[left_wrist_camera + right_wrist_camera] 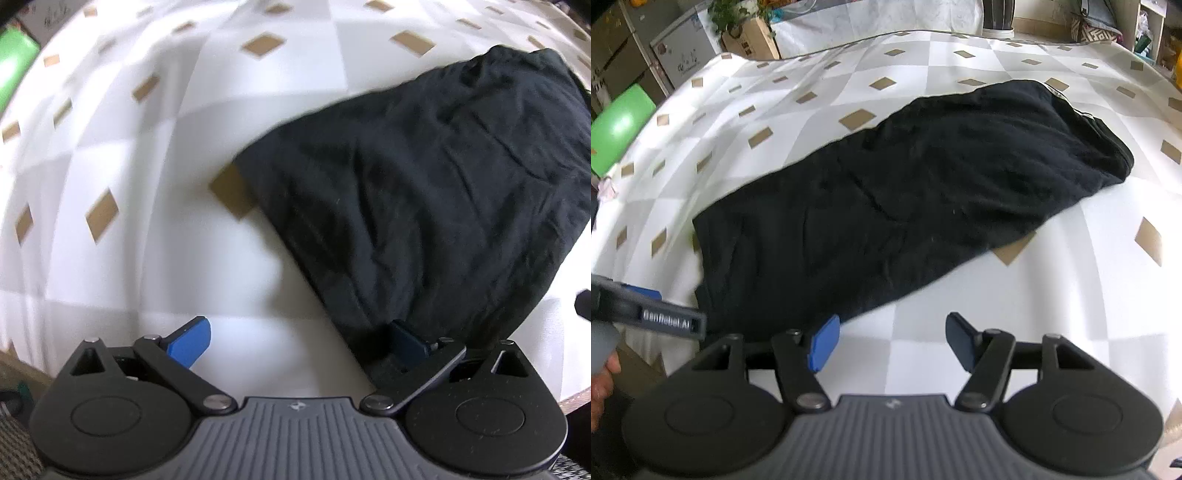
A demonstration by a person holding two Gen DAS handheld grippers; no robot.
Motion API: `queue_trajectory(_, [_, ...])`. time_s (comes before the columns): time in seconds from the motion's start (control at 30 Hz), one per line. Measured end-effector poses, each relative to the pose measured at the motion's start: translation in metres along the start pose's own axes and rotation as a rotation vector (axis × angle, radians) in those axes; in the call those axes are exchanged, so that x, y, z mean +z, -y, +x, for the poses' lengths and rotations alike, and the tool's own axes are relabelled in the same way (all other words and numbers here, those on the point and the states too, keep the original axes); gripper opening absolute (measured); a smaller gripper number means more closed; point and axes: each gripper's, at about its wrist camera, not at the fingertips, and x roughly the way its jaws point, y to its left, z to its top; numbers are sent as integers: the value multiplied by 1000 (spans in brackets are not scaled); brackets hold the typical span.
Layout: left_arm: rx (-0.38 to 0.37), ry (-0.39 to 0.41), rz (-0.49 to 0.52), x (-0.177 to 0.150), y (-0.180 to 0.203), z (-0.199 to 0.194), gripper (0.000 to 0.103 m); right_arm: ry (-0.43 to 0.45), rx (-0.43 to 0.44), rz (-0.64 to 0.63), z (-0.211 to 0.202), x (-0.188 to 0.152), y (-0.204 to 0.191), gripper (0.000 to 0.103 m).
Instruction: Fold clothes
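Observation:
A black garment (424, 184) lies folded into a long band on the chequered tablecloth (147, 184). My left gripper (299, 343) is open wide at its near left corner. The right pad (408, 345) rests against the cloth's edge and the left pad (190, 343) is over bare tablecloth. In the right wrist view the same garment (905, 192) stretches from near left to far right. My right gripper (892, 345) stands open just in front of its near edge, with only tablecloth between the pads. The left tool's blue pad (642, 293) shows at the garment's left corner.
A person's hand (602, 369) holds the left tool. A green object (620, 129) sits beyond the table's left edge. Boxes and a potted plant (738, 18) stand behind the far edge. White tablecloth (1071, 295) lies to the right of the garment.

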Motion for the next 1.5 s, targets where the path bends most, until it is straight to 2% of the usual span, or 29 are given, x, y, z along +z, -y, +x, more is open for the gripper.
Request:
queue_trajectory(0.13, [-38, 55, 5, 3, 6, -9, 102, 7, 9, 8, 6, 13, 8, 62])
queue_trajectory(0.4, [-112, 38, -40, 17, 18, -11, 102, 29, -11, -1, 24, 36, 21, 63])
queue_trajectory(0.5, [-109, 37, -35, 28, 35, -10, 102, 60, -41, -9, 29, 46, 28, 63])
queue_trajectory(0.7, [-116, 14, -41, 25, 31, -8, 102, 103, -90, 42, 44, 73, 52, 64])
queue_trajectory(0.93, [-116, -8, -43, 26, 33, -2, 102, 144, -108, 85, 56, 96, 75, 64])
queue_trajectory(1.37, [-123, 8, -36, 23, 28, -7, 103, 183, -175, 23, 85, 118, 79, 65])
queue_trajectory(1.5, [-124, 15, -29, 22, 26, -9, 103, 202, -193, -11, 94, 118, 80, 72])
